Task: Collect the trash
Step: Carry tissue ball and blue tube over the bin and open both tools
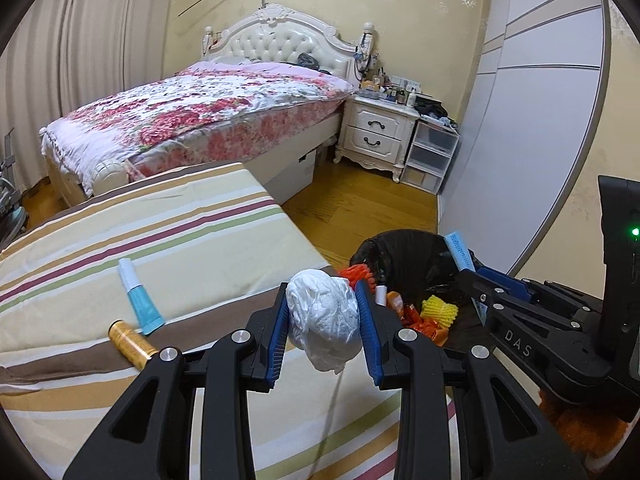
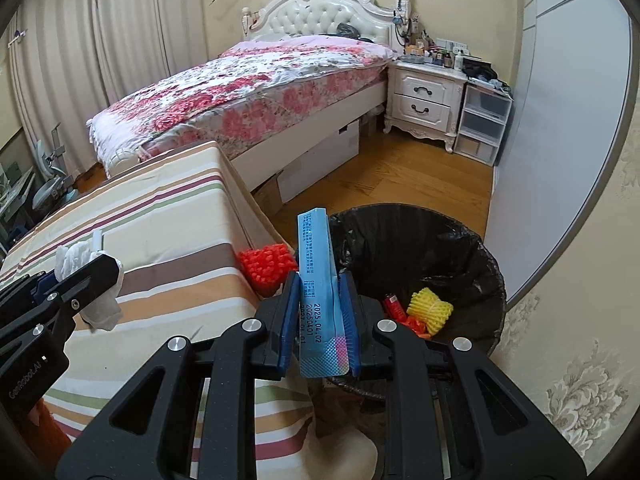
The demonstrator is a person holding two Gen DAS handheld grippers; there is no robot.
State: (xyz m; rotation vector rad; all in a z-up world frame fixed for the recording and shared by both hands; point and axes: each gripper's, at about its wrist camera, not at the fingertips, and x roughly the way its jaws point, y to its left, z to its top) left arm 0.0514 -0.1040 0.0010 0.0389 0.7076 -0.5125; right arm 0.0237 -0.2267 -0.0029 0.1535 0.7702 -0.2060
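Bin [image 2: 486, 240] holds yellow foam net [image 2: 429, 307]; left jaws pinch white wad [image 1: 324, 312], right jaws pinch blue packet [image 2: 316, 280].

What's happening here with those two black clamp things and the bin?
A person is tidying a bedroom with a handheld gripper in each hand. The left gripper holds a crumpled white tissue wad; the right gripper clamps a flat blue wrapper. Both are near a black-lined trash bin already holding scraps. A blue tube and gold spool lie on the striped mattress.
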